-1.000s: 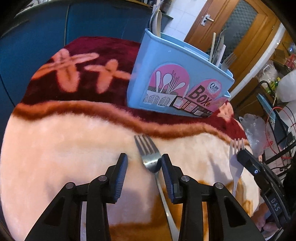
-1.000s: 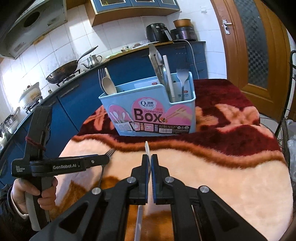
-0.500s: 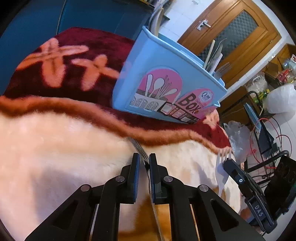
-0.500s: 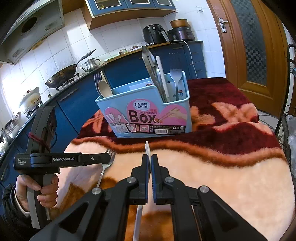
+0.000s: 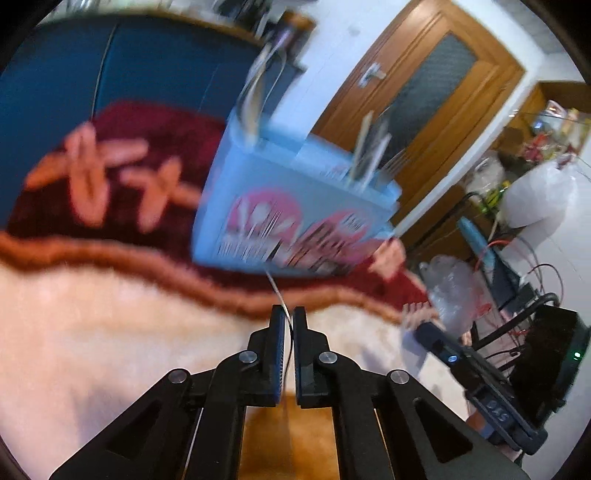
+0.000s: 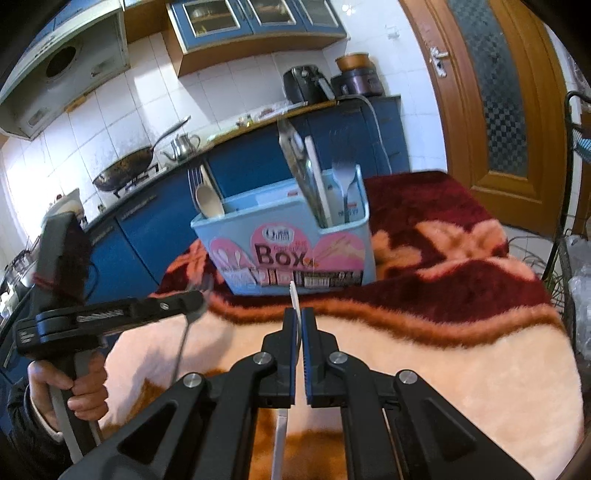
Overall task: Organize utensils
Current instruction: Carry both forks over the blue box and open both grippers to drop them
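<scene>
Metal fork (image 6: pixel 186 325) pinched in left gripper (image 5: pixel 289 321), tines blurred, perhaps lifted; right gripper (image 6: pixel 299 321) pinches white fork (image 6: pixel 294 295).

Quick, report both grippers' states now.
Left gripper: jaws just closed, gripping the metal fork.
Right gripper: shut on the white plastic fork.

Home kitchen. Blue base cabinets (image 6: pixel 155 236) under a wood counter, glass-front wall cabinets (image 6: pixel 255 16), white tile wall (image 6: pixel 122 122). Wok (image 6: pixel 125 173) and kettle (image 6: pixel 183 146) on the hob, range hood (image 6: pixel 62 70) above. Air fryer (image 6: pixel 304 85), probably a rice cooker (image 6: pixel 356 74) beside it, though small. Wooden door (image 6: pixel 495 92) with patterned glass; plush blanket (image 6: pixel 443 350) covers the table.
</scene>
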`<state>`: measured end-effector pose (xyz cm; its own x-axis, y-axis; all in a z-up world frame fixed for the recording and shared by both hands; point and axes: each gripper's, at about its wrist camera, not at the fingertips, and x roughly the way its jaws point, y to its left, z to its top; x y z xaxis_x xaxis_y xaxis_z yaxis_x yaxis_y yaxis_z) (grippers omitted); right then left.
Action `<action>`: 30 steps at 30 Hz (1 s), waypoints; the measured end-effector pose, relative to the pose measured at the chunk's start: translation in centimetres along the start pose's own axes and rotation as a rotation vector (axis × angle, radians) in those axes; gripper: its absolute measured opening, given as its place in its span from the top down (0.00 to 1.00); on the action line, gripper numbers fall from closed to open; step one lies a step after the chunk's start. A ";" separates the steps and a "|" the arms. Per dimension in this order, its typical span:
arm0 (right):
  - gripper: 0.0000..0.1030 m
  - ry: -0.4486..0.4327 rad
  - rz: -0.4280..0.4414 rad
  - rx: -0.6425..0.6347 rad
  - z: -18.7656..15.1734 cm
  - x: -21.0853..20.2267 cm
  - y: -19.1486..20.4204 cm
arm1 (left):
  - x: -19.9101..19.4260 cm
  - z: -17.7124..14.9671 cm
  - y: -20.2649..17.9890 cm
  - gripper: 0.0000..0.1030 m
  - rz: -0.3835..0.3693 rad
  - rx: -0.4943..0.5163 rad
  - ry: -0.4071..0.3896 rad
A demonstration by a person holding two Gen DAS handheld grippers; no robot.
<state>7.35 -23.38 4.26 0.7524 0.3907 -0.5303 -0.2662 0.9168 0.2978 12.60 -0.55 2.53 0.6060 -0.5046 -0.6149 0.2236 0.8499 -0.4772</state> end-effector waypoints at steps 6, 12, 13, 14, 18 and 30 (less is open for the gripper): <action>0.96 -0.097 -0.033 -0.003 1.4 -1.1 0.1 | -3.1 1.8 -2.8 0.98 0.019 0.107 -0.205; 0.96 -0.166 -0.035 0.007 3.7 -1.8 -0.4 | -4.2 4.7 -3.9 0.99 -0.006 0.130 -0.308; 0.96 -0.181 -0.042 0.002 4.2 -1.9 -0.4 | -4.4 5.4 -4.1 0.98 -0.013 0.130 -0.329; 0.96 -0.197 -0.049 -0.004 4.7 -2.1 -0.4 | -4.6 5.9 -4.3 0.98 -0.016 0.131 -0.345; 0.96 -0.255 -0.076 -0.028 6.8 -2.5 -0.3 | -5.7 8.3 -5.0 0.99 -0.025 0.132 -0.424; 0.96 -0.384 -0.162 -0.065 11.6 -1.7 -0.3 | -6.3 12.8 -3.7 0.98 0.016 0.090 -0.602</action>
<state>13.12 -25.27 14.31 0.9543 0.1933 -0.2281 -0.1543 0.9719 0.1778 17.72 1.40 16.17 0.9293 -0.3393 -0.1462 0.2582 0.8795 -0.3998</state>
